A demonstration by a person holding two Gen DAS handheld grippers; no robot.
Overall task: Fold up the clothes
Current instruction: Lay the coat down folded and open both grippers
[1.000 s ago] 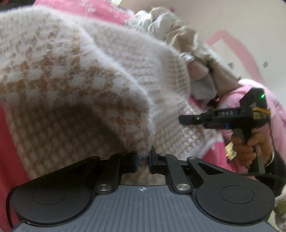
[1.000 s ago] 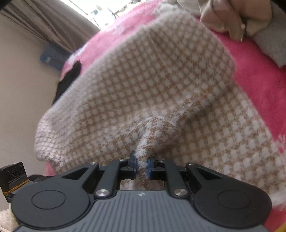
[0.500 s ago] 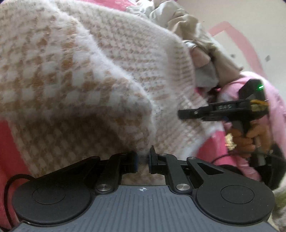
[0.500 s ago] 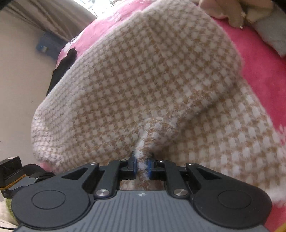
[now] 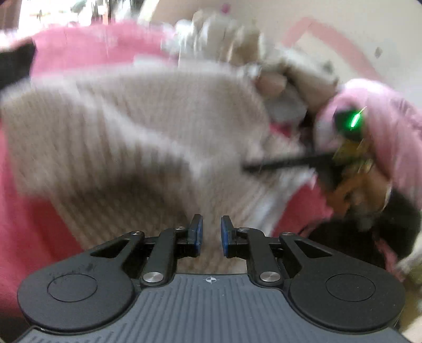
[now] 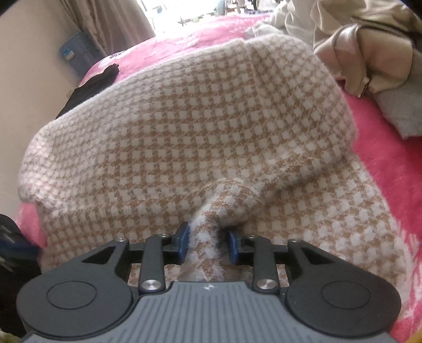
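Observation:
A fuzzy tan-and-white houndstooth sweater [image 6: 200,126] lies folded over itself on a pink blanket [image 6: 390,155]. It also shows, blurred, in the left wrist view [image 5: 147,137]. My right gripper [image 6: 208,237] has its jaws partly apart, with a bunched fold of the sweater still lying between them. My left gripper [image 5: 209,232] is open a little and empty, just above the sweater's near edge. The right gripper also shows in the left wrist view [image 5: 266,166] at the sweater's right edge.
A heap of beige and grey clothes [image 6: 364,52] lies at the back right, also in the left wrist view [image 5: 237,47]. A black garment [image 6: 92,84] lies at the blanket's far left edge. A wall and curtain [image 6: 110,23] stand beyond.
My left gripper has let go of the sweater and drawn back; the lifted layer has dropped flat. My right gripper's jaws have widened around the fold.

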